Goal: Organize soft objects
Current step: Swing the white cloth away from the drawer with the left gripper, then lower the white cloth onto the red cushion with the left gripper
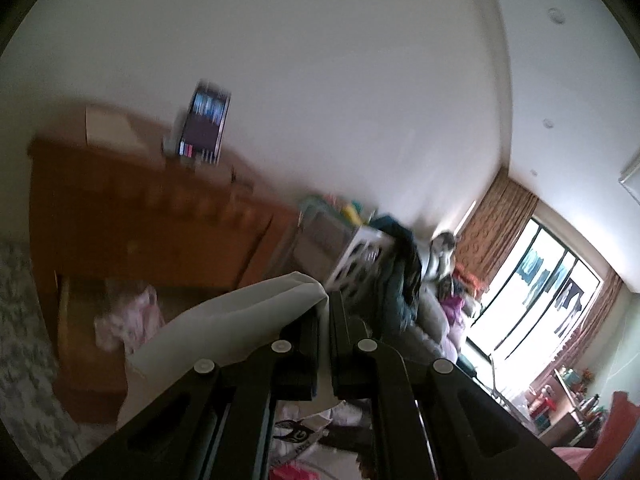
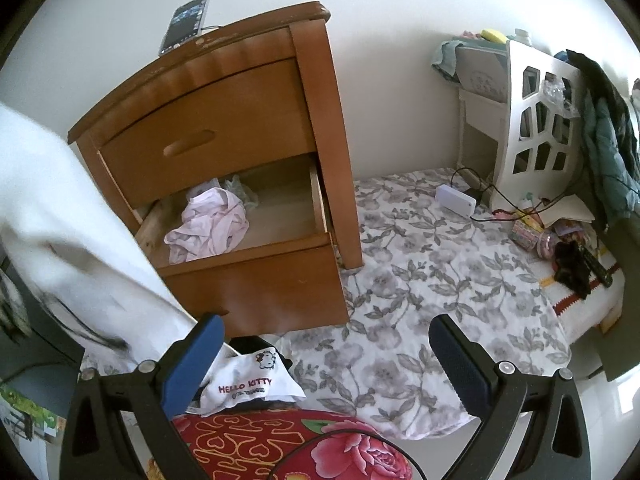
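Before the open drawer, your left gripper fingers clamp the white cloth; right gripper fingers stand apart; next, lower it in.

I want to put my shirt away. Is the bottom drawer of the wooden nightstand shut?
No, the bottom drawer of the wooden nightstand is pulled out, with a crumpled pink garment lying inside it.

Left wrist looking level, right wrist angled downward, both facing nightstand.
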`<move>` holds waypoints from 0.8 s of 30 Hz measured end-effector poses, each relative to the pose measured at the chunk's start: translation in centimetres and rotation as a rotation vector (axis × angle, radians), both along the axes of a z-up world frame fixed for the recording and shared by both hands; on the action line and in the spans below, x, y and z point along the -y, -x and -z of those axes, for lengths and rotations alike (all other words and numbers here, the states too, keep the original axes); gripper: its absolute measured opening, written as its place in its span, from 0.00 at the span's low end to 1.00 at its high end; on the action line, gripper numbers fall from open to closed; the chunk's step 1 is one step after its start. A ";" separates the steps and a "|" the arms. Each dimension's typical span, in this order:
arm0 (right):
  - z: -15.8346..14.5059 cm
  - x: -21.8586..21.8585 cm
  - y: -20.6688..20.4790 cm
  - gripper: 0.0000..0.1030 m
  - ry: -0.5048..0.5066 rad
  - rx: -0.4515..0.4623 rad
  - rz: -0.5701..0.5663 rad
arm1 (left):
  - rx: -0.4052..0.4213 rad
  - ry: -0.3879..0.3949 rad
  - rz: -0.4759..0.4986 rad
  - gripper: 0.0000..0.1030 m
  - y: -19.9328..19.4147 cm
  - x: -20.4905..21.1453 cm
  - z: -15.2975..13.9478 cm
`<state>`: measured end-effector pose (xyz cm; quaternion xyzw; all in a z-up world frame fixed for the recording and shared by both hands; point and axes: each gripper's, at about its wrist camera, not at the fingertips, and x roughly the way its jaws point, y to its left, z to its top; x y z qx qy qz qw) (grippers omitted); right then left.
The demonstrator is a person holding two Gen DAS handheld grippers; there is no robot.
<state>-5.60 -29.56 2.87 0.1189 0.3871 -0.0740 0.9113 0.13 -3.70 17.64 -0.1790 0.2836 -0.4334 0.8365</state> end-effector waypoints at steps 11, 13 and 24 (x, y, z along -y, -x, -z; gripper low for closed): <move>0.5 0.7 -0.1 1.00 0.003 -0.018 0.020 | -0.220 -0.143 0.070 0.04 -1.9 4.0 9.1; 0.7 0.6 -0.2 1.00 0.004 -0.024 0.017 | -0.257 -0.152 0.066 0.04 -2.2 3.9 10.8; 2.1 0.0 -1.0 1.00 0.009 -0.064 -0.005 | -0.558 -0.340 -0.107 0.04 -3.9 0.1 24.1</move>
